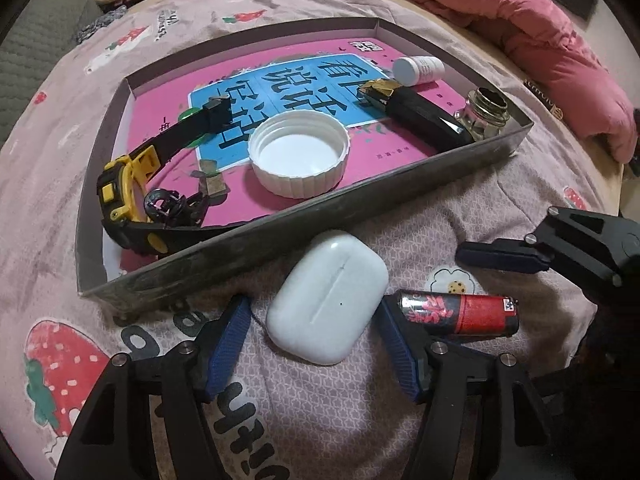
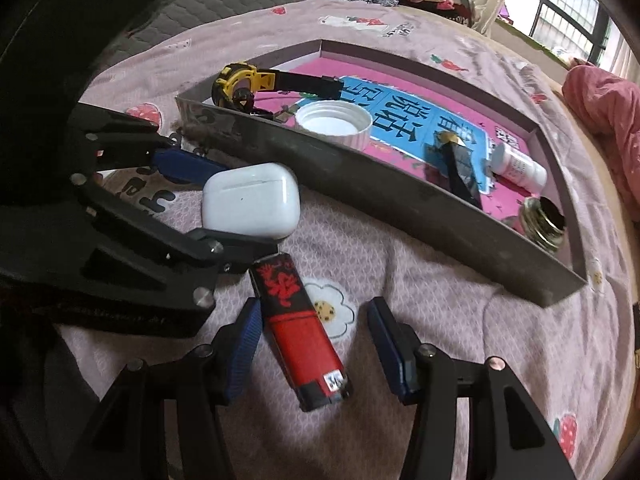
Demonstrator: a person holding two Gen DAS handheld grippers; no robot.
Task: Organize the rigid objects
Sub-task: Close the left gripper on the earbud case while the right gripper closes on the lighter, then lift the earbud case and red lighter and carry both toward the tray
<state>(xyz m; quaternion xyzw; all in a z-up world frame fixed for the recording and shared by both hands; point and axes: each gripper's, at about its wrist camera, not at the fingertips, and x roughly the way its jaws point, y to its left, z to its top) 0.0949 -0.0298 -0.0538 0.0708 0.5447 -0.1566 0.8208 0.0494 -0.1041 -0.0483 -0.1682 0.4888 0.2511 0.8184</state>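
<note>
Both views: strong fisheye bowing, straight edges of the tray (image 1: pixel 320 216) curve; black vignette in the corners. Indoor light dim, soft, slightly cool. Daylight enters from a window (image 2: pixel 560 4) at upper right of right wrist view, overexposed. Soft shadows on the bedspread (image 2: pixel 420 280). Mild glare on the white earbud case (image 1: pixel 328 296). Edges soft; centre fairly sharp.

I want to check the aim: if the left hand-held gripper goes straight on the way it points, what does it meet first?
Most likely the white earbud case: it lies on the blanket between the open fingers of the left hand-held gripper, which do not look to be touching it.
</note>
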